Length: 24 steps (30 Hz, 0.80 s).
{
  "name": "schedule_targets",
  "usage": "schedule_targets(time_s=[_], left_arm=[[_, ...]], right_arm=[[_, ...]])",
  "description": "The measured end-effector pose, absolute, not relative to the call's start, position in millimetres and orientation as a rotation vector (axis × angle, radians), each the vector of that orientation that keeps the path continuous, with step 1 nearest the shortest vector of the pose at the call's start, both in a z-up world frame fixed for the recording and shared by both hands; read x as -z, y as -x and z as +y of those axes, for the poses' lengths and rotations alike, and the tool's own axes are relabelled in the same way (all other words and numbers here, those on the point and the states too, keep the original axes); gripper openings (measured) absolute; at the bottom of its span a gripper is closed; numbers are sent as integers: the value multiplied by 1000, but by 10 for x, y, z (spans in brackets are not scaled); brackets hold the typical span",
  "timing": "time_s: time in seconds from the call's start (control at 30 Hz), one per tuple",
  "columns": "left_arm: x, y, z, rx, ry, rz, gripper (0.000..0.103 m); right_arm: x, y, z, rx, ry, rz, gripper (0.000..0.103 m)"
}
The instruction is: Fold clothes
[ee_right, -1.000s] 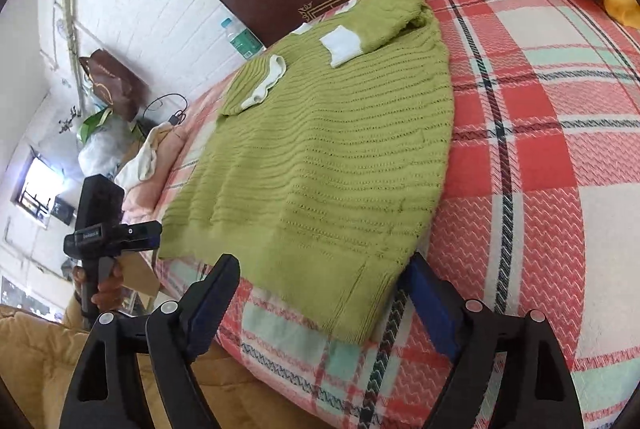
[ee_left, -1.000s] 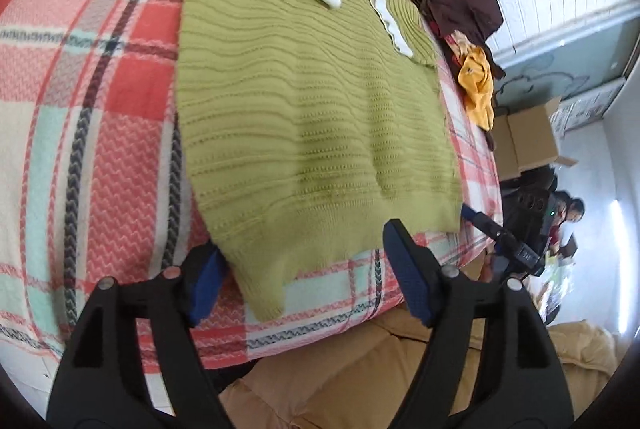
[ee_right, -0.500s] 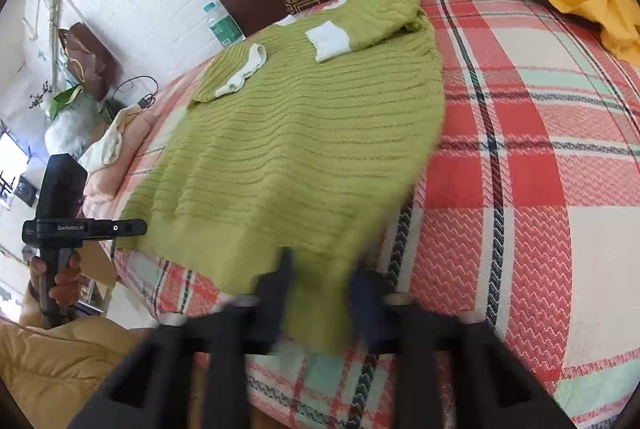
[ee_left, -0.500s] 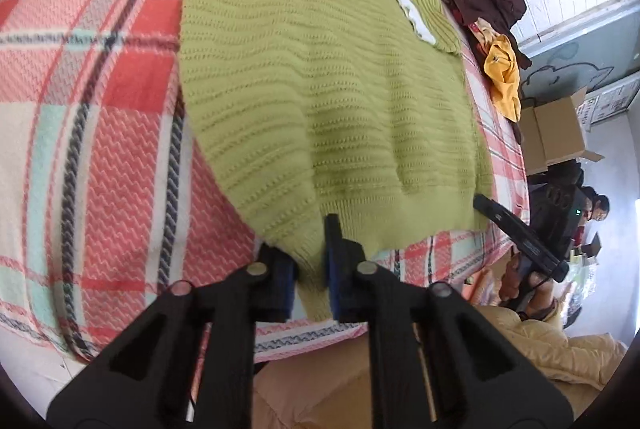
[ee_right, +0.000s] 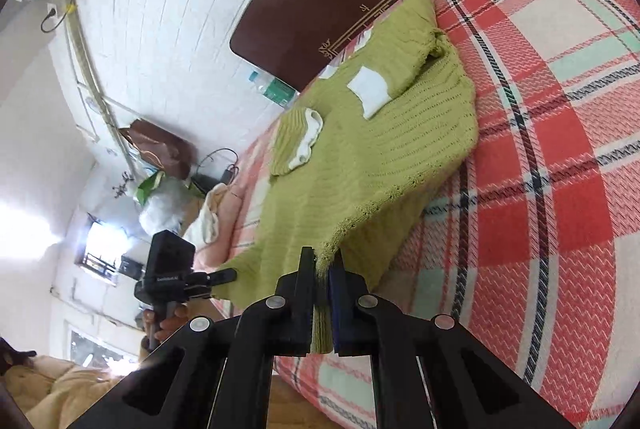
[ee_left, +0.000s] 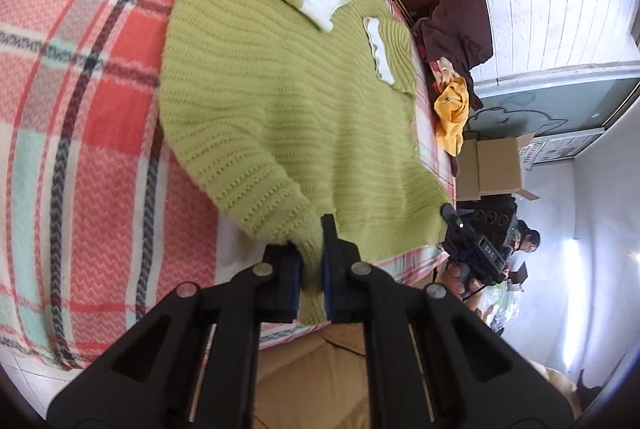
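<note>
While the sweater (ee_left: 288, 101) lies flat on the bed (ee_left: 80, 109), your left gripper (ee_left: 311, 269) and right gripper (ee_right: 322, 293) pinch its hem corners; next, carry them toward the collar.

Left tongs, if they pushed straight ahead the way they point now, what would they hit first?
The left tongs are already shut on the green sweater at its hem, so going on they would likely just bunch the sweater's body over the plaid blanket.
</note>
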<state>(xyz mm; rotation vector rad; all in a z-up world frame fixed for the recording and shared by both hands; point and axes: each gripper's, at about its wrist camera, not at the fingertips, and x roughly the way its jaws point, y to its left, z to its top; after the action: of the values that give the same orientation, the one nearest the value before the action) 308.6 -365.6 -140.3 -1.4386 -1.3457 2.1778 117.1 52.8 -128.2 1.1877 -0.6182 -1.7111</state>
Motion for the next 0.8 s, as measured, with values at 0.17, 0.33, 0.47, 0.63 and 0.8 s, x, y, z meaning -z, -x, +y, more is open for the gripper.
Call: schedule_targets(time_s=[0.17, 0.33, 0.47, 0.63, 0.8], left_arm=[[1312, -2859, -3851, -2118, 1370, -1444, 10], [1157, -2500, -4150, -2115, 1303, -1530, 10], [929, -2145, -4426, -2183, 1258, -1518, 10], [839, -1575, -4709, -2243, 1262, -1539, 10], [1101, -1054, -4859, -2246, 1352, -1561, 10]], right_arm=[[1140, -886, 476, 1668, -1127, -736, 6], [982, -462, 330, 1667, -1090, -795, 6], [857, -15, 211, 1687, -1059, -846, 6], [857, 625, 29, 1733, -1082, -889, 6], [1071, 1111, -190, 1773, -1180, -889, 6]])
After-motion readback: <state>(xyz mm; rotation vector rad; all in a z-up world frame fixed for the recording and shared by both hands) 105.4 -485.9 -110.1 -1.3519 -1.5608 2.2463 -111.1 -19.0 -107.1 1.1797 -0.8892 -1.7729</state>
